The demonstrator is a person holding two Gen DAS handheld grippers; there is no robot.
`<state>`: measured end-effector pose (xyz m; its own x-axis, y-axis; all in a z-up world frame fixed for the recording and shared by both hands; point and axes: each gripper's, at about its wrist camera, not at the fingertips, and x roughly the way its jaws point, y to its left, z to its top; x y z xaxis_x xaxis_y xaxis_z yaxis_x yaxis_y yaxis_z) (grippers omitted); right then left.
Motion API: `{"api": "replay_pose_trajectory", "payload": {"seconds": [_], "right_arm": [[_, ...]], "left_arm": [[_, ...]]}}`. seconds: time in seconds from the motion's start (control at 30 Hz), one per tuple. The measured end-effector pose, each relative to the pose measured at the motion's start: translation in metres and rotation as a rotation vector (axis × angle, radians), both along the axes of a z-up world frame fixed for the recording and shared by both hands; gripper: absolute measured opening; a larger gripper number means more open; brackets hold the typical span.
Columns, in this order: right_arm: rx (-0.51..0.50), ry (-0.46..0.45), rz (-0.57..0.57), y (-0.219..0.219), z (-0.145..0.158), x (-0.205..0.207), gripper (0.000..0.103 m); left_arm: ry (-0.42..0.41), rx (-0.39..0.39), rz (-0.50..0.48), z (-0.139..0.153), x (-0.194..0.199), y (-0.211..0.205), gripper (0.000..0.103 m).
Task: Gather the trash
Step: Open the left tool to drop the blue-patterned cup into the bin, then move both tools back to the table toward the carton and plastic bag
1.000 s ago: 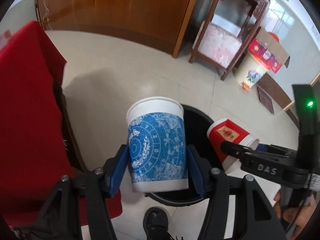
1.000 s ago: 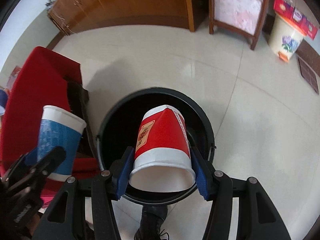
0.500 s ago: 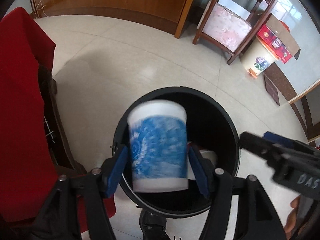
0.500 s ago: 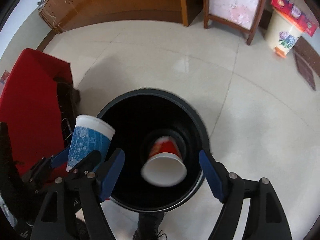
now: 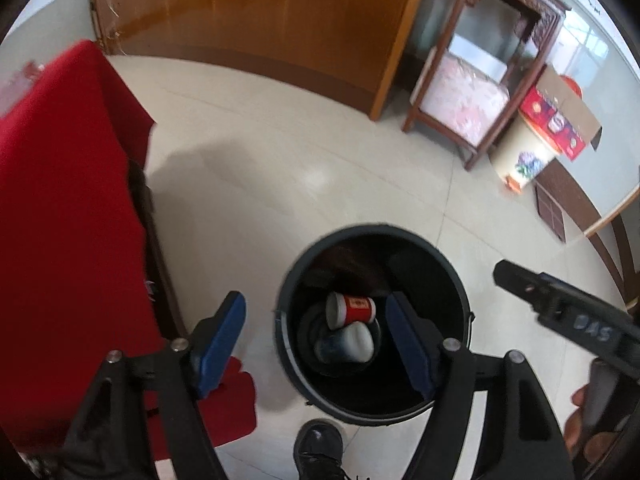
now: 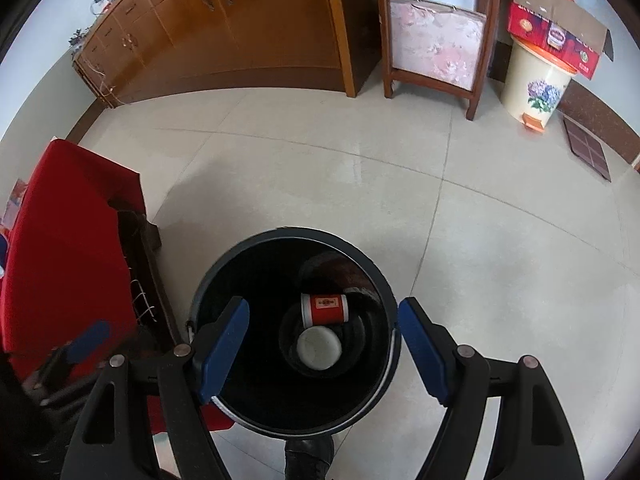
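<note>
Lying at the bottom of the black bin [image 6: 224, 276], the red paper cup [image 6: 325, 309] rests on its side, and just nearer the camera the blue-patterned cup [image 6: 319, 347] sits with its white round end facing up; the two cups touch or nearly touch. From the left wrist view the same bin [image 5: 452, 276] holds the red cup [image 5: 352, 310] on its side with the blue-patterned cup [image 5: 346, 342] tipped against it. Above the bin the right gripper [image 6: 323, 346] hangs with its blue-padded fingers [image 6: 222, 342] spread apart and nothing between them; they have just been opening. The left gripper [image 5: 316, 346] also hangs over the bin's near side, its fingers [image 5: 408, 344] released and bare, and these too have just been opening, with the cup gone from between them. In the left wrist view the right gripper's dark body [image 5: 560, 312] reaches in beside the bin, held by a hand [image 5: 580, 420] at the frame's edge. Left of the bin stands a piece of furniture draped in red cloth [image 6: 68, 256]. A black shoe [image 5: 318, 452] shows on the pale tiled floor [image 6: 360, 168] just below the bin. Well beyond the bin stand a wooden cabinet [image 6: 240, 28], a wooden stand with a pink floral cushion [image 6: 434, 46], and a cream pedal bin [image 6: 534, 88] carrying a red cardboard box [image 6: 556, 36].
</note>
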<state>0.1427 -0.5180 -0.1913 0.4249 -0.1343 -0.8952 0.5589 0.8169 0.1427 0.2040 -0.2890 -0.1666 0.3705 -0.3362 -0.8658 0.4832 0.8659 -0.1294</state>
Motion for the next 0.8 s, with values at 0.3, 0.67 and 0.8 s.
{"api": "replay_pose_trajectory", "payload": {"seconds": [0.3, 0.67, 0.8], "right_arm": [[-0.139, -0.167, 0.100, 0.059, 0.060, 0.005, 0.078], [-0.160, -0.391, 0.353, 0.177, 0.112, 0.024, 0.084], [-0.146, -0.429, 0.456, 0.229, 0.122, 0.039, 0.084]], "left_arm": [[-0.121, -0.052, 0.098, 0.063, -0.016, 0.062, 0.074], [-0.245, -0.054, 0.277, 0.105, -0.036, 0.163, 0.074], [-0.279, -0.033, 0.387, 0.107, -0.039, 0.215, 0.074]]}}
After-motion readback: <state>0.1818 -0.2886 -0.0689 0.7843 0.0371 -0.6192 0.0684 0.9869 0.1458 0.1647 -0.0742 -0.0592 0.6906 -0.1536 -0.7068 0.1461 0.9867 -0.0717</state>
